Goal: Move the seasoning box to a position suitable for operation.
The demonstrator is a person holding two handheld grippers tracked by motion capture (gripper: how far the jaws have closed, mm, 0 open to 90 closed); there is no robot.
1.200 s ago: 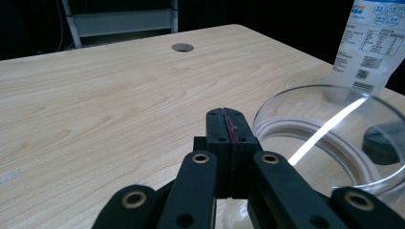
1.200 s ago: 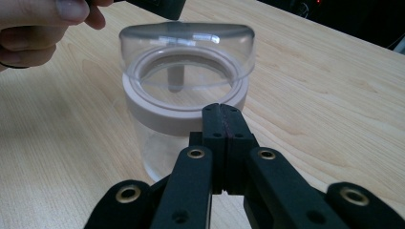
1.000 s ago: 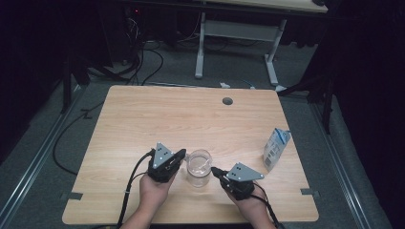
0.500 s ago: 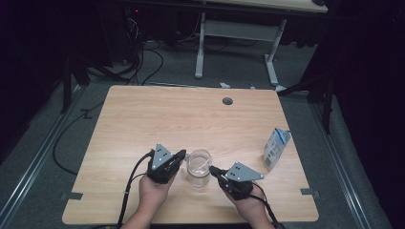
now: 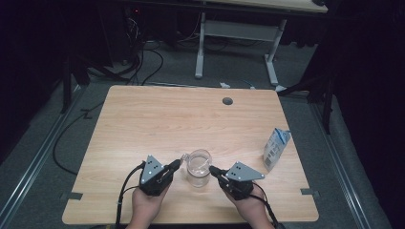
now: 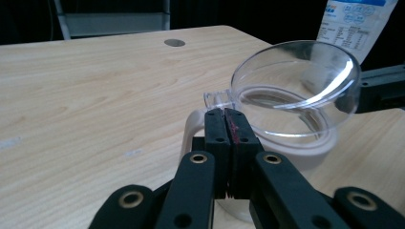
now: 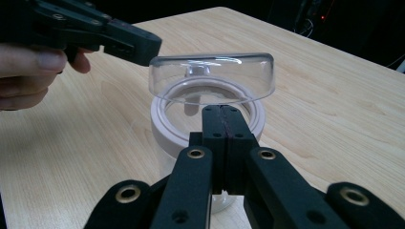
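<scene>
i work at a light wooden table (image 5: 157,119) with a round grey cable hole (image 5: 227,101) near its far edge. around it is a dark room with grey carpet, black cables on the floor and the white legs of another desk (image 5: 200,47) beyond. a blue and white carton (image 5: 276,149) stands upright near the table's right edge, well apart from my hands.

the clear jar (image 5: 197,174) sits near the front edge of the table, between my two grippers. its clear hinged lid (image 7: 211,76) stands tilted up over the white rim (image 7: 162,121), so the mouth is uncovered.

my left gripper (image 5: 175,164) comes in from the jar's left, jaws pressed together with nothing between them; in the left gripper view its tips (image 6: 228,125) sit just at the lid's small clear tab (image 6: 217,98), though i cannot tell whether they touch it. my right gripper (image 5: 213,170) comes in from the jar's right, jaws likewise closed and holding nothing, the tips just beside the rim on that side.
</scene>
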